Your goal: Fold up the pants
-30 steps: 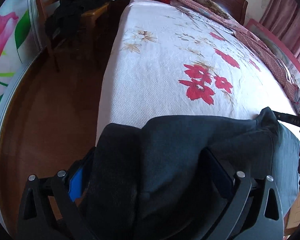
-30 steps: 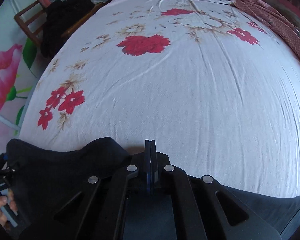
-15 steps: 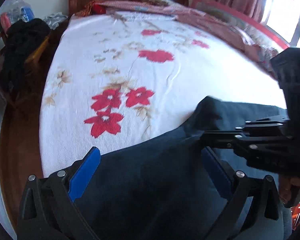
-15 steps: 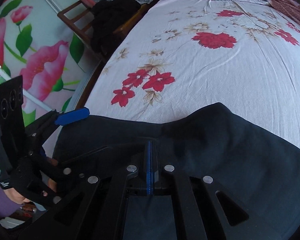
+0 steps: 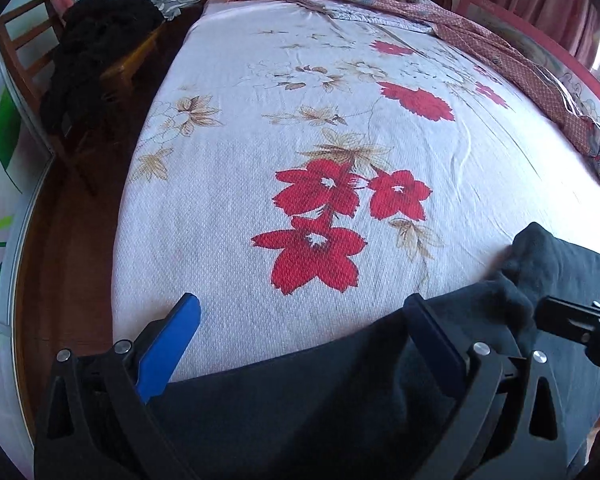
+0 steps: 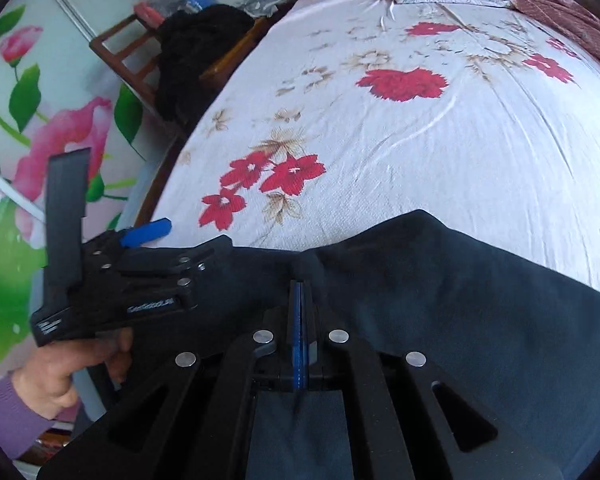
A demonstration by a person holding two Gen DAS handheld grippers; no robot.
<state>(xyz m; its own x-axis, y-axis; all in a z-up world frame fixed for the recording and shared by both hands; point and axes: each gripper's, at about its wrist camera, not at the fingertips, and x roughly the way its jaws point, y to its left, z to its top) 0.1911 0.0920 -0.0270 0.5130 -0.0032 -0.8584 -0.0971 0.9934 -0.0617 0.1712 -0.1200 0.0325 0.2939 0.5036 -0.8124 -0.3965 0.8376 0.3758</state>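
Dark navy pants (image 5: pixel 340 392) lie across the near edge of the bed; they also show in the right wrist view (image 6: pixel 460 300). My left gripper (image 5: pixel 300 328) is open, its blue fingers (image 5: pixel 168 344) spread above the pants' left end and holding nothing. It also shows from the side in the right wrist view (image 6: pixel 148 232). My right gripper (image 6: pixel 299 292) is shut on a raised fold of the pants near their middle. Its black tip shows at the right edge of the left wrist view (image 5: pixel 572 320).
The bed (image 5: pixel 300 140) has a white sheet with red flowers. A wooden chair piled with black clothes (image 5: pixel 96 52) stands at its left side over the wooden floor (image 5: pixel 68 240). A patterned red blanket (image 5: pixel 520 64) runs along the right side. A flowered wall panel (image 6: pixel 40 140) is at left.
My left gripper has let go of the pants and opened, then swung left so the bed's left side fills its view. My right gripper stays shut on the fold.
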